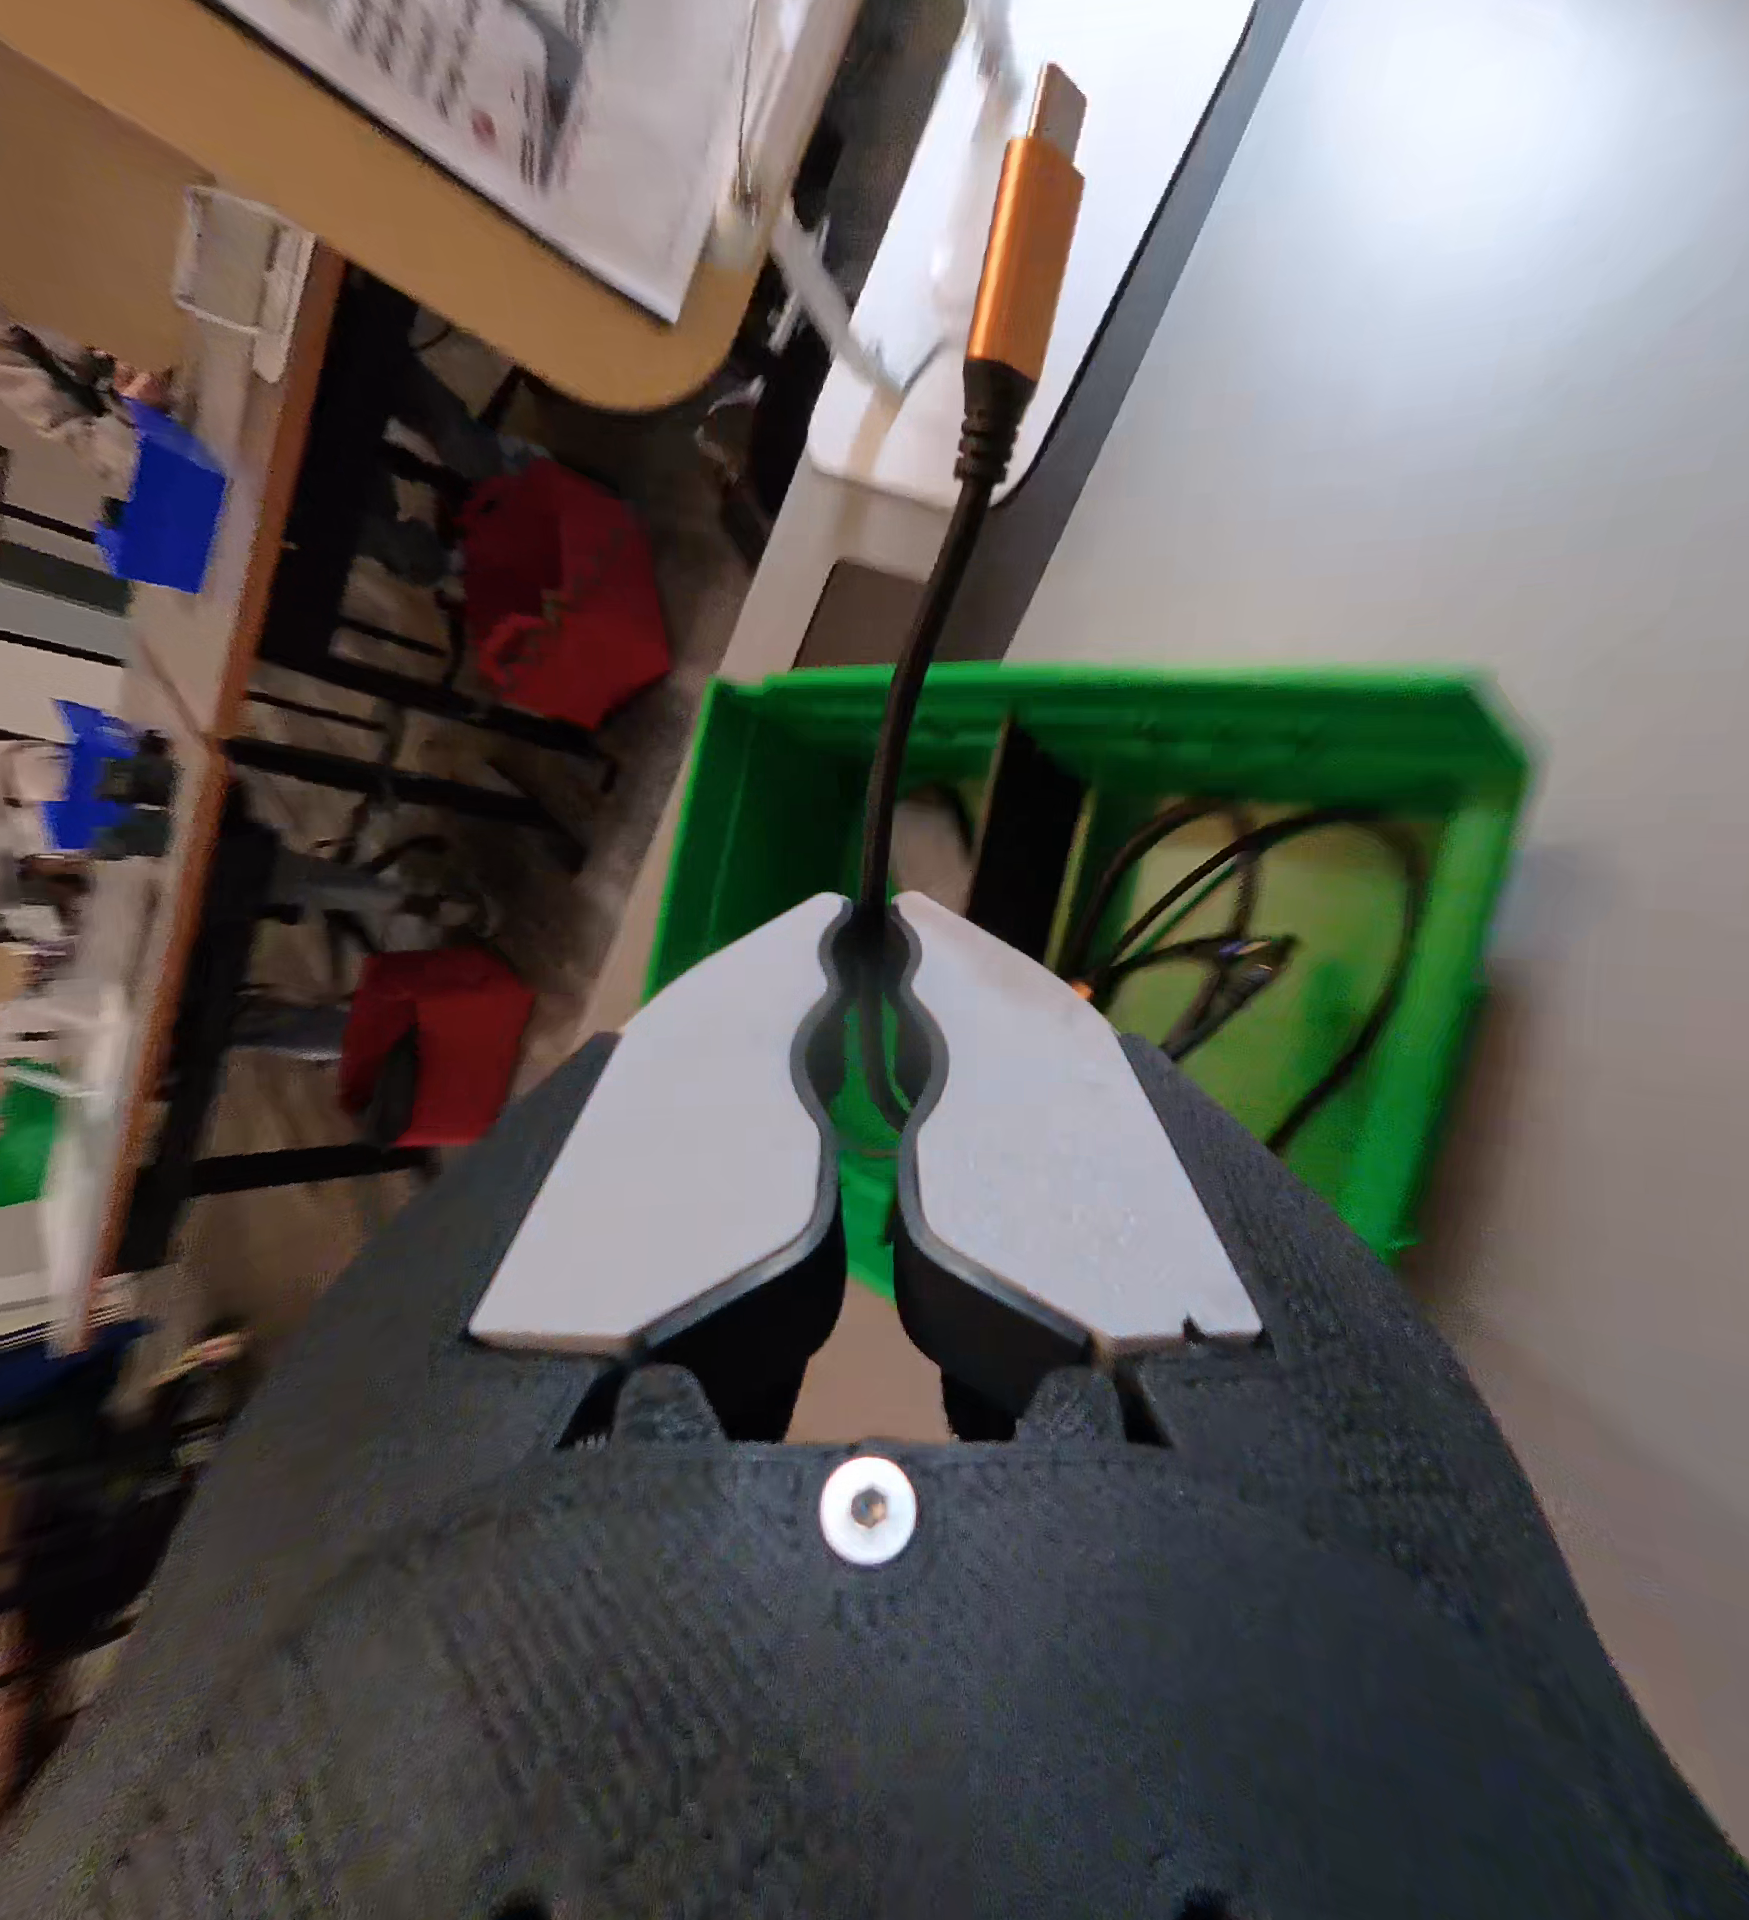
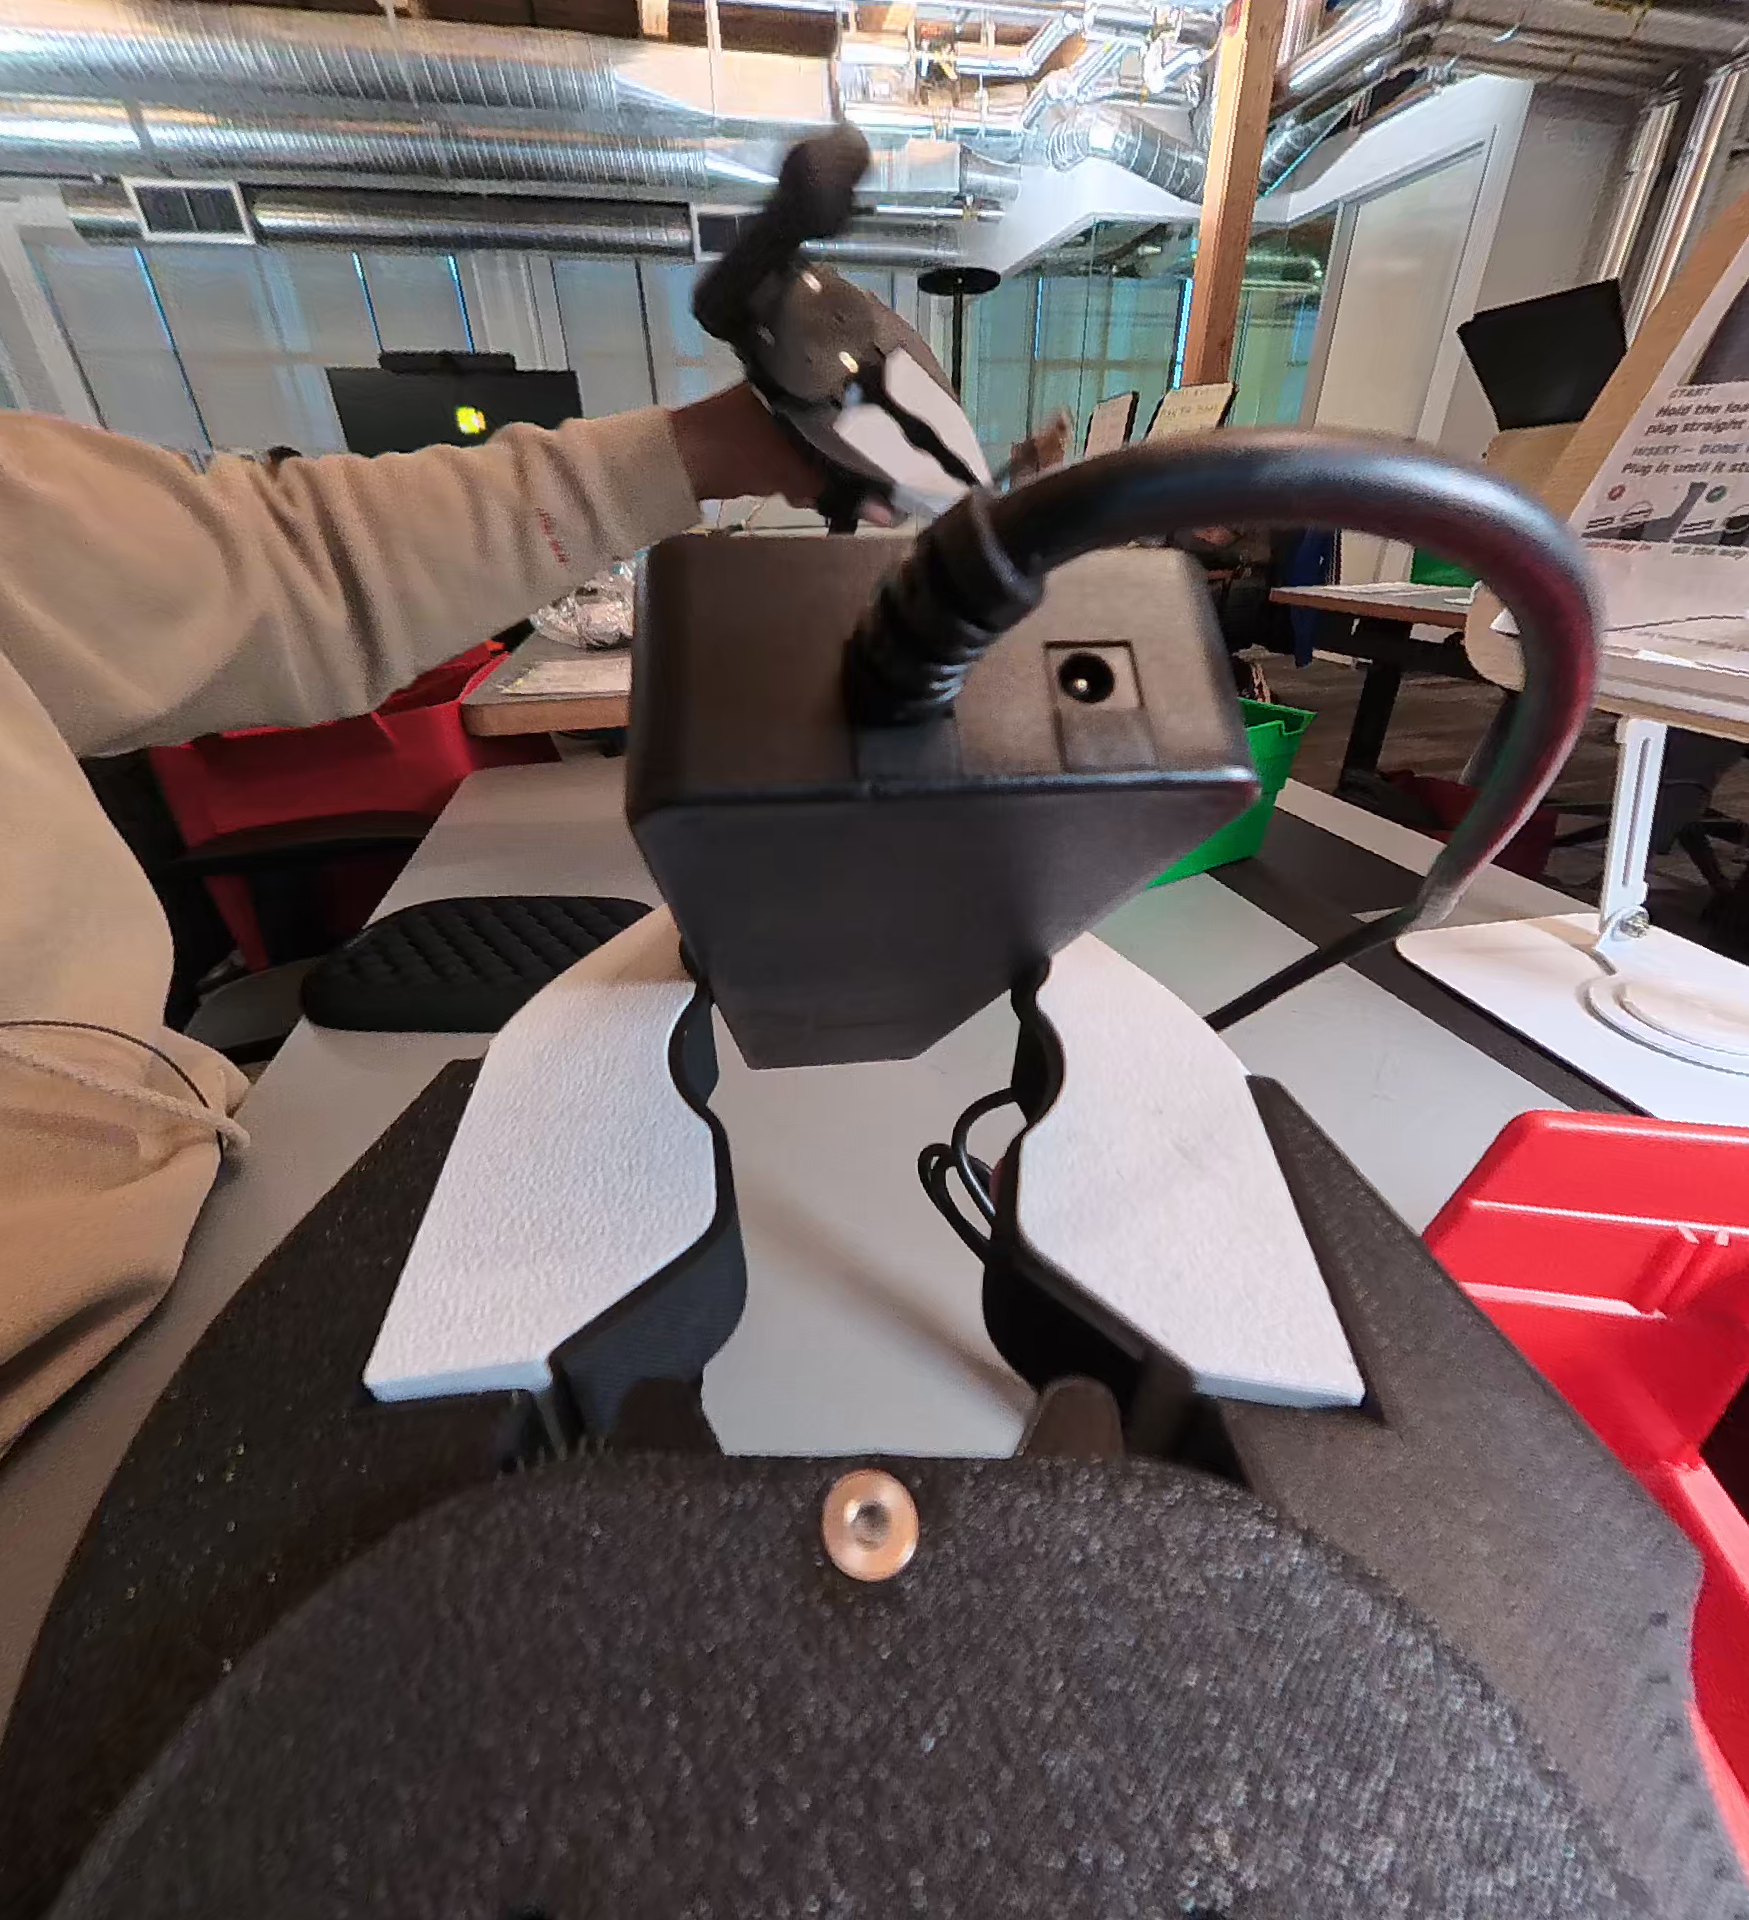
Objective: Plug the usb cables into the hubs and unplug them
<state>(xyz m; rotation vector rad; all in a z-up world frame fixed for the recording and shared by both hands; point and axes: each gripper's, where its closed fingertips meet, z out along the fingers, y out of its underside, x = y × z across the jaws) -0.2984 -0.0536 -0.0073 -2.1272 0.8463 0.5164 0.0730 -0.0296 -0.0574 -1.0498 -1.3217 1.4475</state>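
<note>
- Two grippers are loaded: the right gripper (image 2: 865, 1013) is clamped on the lower corner of the hub (image 2: 911, 790), held in the air above the table (image 2: 849, 1247); the left gripper (image 1: 868, 914) is pinched shut on a thin black cable (image 1: 911, 665) a little way behind its plug (image 1: 1026, 239).
- Neither piece rests on the table; the red bin (image 2: 1628, 1247) sits just beside the right gripper, near the table's right edge.
- Judged from this, the step in hand is the approach before insertion: plug and hub are well apart and not yet aligned.
- In the right wrist view the hub is tilted, its end with the round socket and its own thick lead (image 2: 1317, 488) turned toward the camera; its USB ports cannot be seen.
- In the left wrist view the orange plug stands beyond the fingertips, its long axis running on from the gripper's, metal tip pointing away.
- Farther off, the green bin (image 1: 1472, 790) holds more cables.
- Next, the hub's port face probably has to be turned toward the plug tip, axes lined up.
</note>
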